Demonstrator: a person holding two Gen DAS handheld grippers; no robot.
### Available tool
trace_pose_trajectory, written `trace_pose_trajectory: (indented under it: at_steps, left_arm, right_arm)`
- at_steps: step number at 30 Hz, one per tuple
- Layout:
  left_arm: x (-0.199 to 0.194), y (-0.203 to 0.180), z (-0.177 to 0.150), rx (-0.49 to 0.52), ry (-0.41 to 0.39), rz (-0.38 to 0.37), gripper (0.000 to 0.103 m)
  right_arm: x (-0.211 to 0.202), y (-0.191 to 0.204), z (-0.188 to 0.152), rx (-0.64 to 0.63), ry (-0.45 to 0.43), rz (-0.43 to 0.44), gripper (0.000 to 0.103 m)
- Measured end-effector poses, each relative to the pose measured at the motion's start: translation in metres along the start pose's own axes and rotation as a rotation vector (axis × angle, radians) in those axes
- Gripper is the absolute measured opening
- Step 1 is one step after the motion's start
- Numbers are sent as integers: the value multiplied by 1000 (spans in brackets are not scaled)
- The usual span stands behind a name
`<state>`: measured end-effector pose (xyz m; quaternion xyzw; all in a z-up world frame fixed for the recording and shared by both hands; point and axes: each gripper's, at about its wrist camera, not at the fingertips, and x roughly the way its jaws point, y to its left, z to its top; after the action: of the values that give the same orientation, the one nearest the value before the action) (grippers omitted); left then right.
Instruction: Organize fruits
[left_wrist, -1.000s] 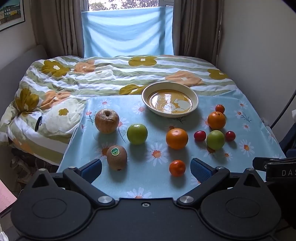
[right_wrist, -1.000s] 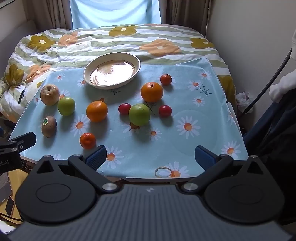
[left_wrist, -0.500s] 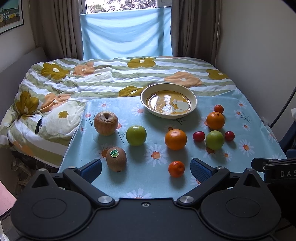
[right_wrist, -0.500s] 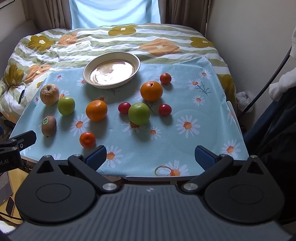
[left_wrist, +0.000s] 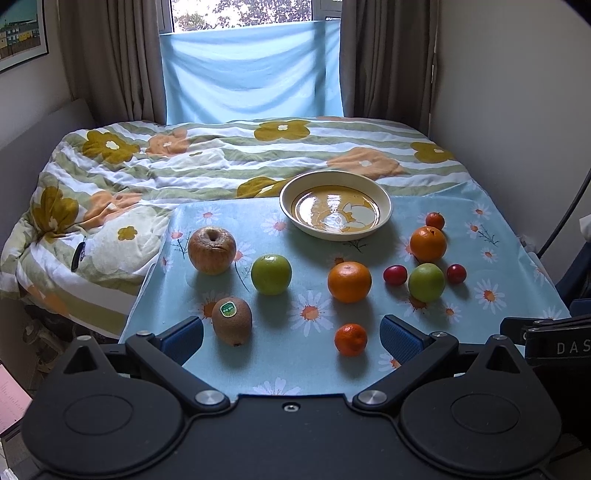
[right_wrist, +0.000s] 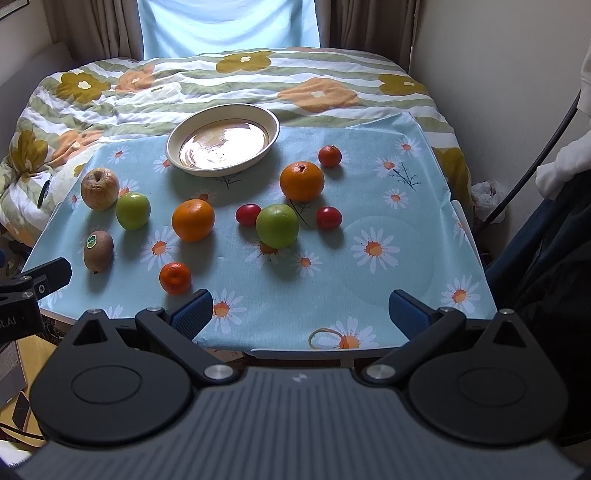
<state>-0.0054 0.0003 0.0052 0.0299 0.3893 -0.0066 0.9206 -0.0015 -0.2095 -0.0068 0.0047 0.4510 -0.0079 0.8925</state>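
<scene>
Fruit lies loose on a blue daisy tablecloth (left_wrist: 317, 369): a brown apple (left_wrist: 211, 250), two green apples (left_wrist: 270, 274) (left_wrist: 426, 282), two oranges (left_wrist: 349, 281) (left_wrist: 427, 243), a kiwi (left_wrist: 232, 321), a small mandarin (left_wrist: 350, 339) and small red fruits (left_wrist: 395, 275). An empty cream plate (left_wrist: 384, 210) sits at the back. My left gripper (left_wrist: 291, 338) is open and empty at the near edge, between kiwi and mandarin. My right gripper (right_wrist: 301, 315) is open and empty at the near edge, right of the mandarin (right_wrist: 175, 277). The plate (right_wrist: 271, 125) shows there too.
A bed with a flowered quilt (left_wrist: 184, 166) lies behind and left of the table. A wall (left_wrist: 517, 110) stands on the right. A rubber band (right_wrist: 325, 338) lies at the table's front edge. The left gripper's body (right_wrist: 33, 291) shows at the left.
The left wrist view has tilted up a little, showing more of the window. The right gripper has barely moved. No fruit has moved.
</scene>
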Motion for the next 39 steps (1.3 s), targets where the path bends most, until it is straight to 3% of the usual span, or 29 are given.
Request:
trace_pose_trajectory:
  at_steps: [39]
  left_arm:
    - [-5, 2, 0, -7, -9, 12, 103]
  right_arm:
    - [-3, 0, -2, 3, -7, 2, 103]
